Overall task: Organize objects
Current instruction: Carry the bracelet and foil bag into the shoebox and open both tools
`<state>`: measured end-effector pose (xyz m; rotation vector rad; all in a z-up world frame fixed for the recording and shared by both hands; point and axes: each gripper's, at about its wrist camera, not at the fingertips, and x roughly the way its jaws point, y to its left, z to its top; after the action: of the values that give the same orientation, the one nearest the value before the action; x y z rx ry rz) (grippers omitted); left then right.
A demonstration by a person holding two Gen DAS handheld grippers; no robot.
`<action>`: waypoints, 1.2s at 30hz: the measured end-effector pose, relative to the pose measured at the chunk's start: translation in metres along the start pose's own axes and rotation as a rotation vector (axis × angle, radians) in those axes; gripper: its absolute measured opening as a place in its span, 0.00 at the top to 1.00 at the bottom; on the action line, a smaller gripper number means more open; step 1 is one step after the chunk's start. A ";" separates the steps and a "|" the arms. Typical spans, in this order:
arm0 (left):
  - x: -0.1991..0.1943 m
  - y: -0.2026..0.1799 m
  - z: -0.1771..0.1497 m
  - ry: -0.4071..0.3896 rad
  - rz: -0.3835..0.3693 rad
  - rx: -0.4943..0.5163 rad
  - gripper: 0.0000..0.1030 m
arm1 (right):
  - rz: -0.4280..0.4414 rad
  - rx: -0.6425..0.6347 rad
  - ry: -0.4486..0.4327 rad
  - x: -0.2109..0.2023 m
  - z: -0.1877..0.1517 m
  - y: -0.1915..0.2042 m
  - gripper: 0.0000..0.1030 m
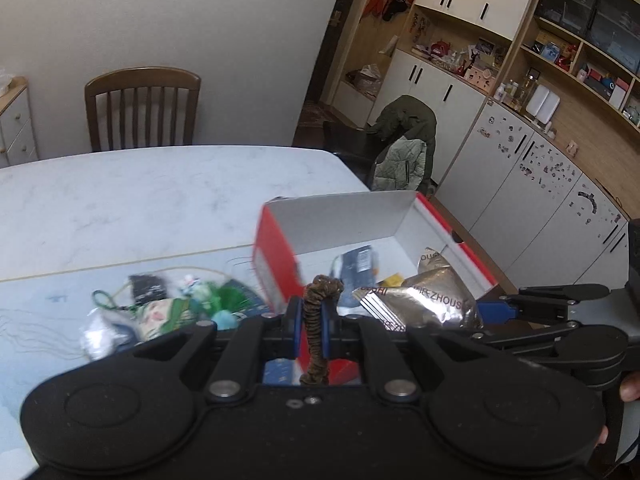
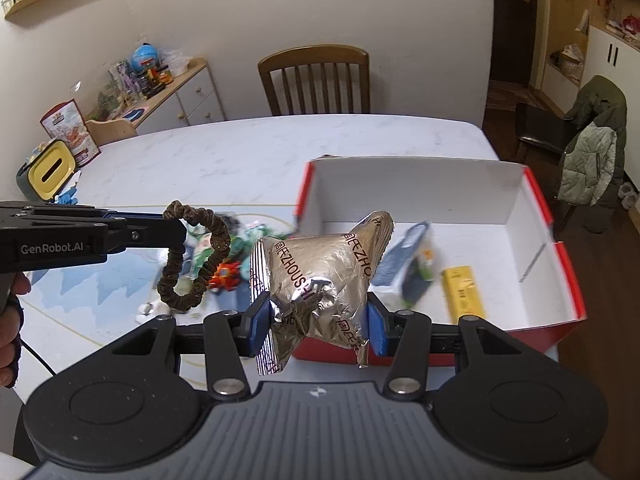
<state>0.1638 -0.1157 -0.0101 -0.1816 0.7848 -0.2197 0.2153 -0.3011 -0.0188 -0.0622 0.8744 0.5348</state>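
Note:
My left gripper (image 1: 311, 320) is shut on a brown hair scrunchie (image 1: 318, 320), which hangs as a loop (image 2: 196, 256) from its tip (image 2: 178, 226) in the right wrist view. A crinkled silver foil snack bag (image 2: 320, 280) is clamped between the blue pads of my right gripper (image 2: 318, 324), held above the near wall of a red cardboard box (image 2: 560, 264) with a white inside. The bag (image 1: 420, 300) also shows in the left wrist view. Inside the box lie a blue packet (image 2: 404, 264) and a yellow packet (image 2: 464, 292).
A pile of small toys and trinkets (image 1: 172, 308) lies on the white marble table (image 1: 140, 200) left of the box. A yellow-lidded container (image 2: 48, 172) stands at the table's far left. A wooden chair (image 2: 316, 80) is behind the table, and a jacket-draped chair (image 2: 592, 148) is to the right.

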 end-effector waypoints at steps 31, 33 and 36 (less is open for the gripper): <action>0.141 -0.104 0.025 0.150 -0.006 0.039 0.93 | -0.077 -0.065 0.096 0.090 0.032 -0.141 0.54; 0.150 -0.104 0.024 0.161 0.008 0.035 0.93 | -0.069 -0.076 0.106 0.098 0.033 -0.144 0.54; 0.164 -0.101 0.023 0.175 0.021 0.027 0.93 | -0.048 -0.088 0.116 0.109 0.035 -0.147 0.54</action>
<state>0.2797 -0.2543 -0.0803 -0.1302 0.9563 -0.2284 0.3659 -0.3733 -0.1008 -0.1957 0.9594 0.5291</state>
